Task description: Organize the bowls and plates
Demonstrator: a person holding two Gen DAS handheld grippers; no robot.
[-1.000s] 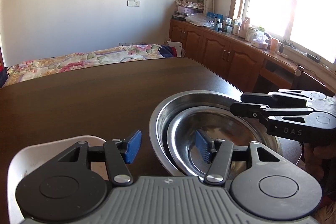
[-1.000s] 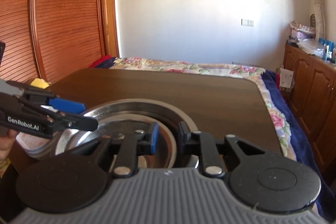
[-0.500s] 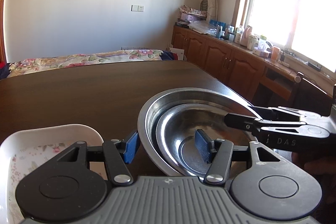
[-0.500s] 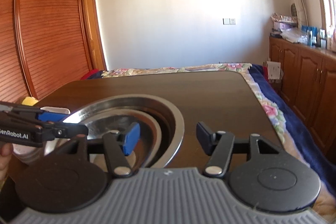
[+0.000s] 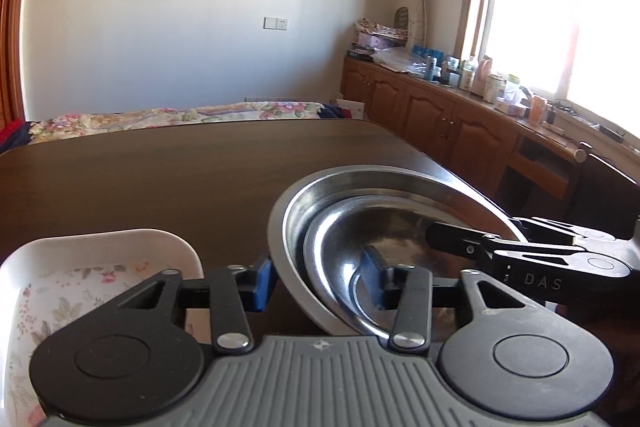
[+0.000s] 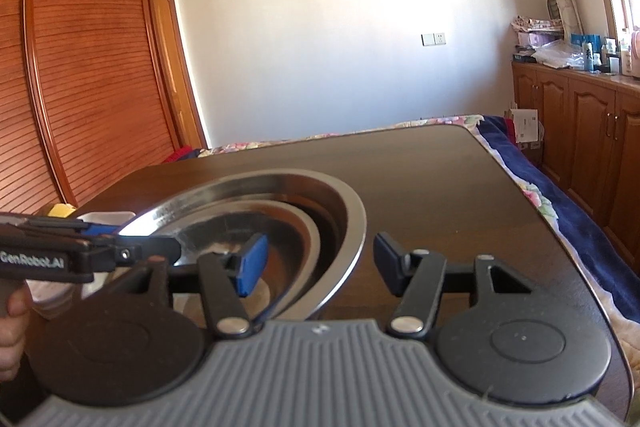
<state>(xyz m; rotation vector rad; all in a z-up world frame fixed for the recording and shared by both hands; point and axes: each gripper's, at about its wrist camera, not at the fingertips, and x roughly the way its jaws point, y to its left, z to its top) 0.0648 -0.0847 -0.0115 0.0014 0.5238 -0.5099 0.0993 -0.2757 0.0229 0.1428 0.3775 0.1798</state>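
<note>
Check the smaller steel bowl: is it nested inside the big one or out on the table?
Nested. The smaller steel bowl lies inside the larger steel bowl, its rim below the larger rim in both views; it looks empty.

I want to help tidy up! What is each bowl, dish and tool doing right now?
Big steel bowl: upright on the table, holding the smaller bowl.
Small steel bowl: nested inside, tilted toward one side.
White floral dish: upright on the table, beside the bowls.
Left tool: open, straddling the bowls' rim.
Right tool: open, straddling the big bowl's rim.
</note>
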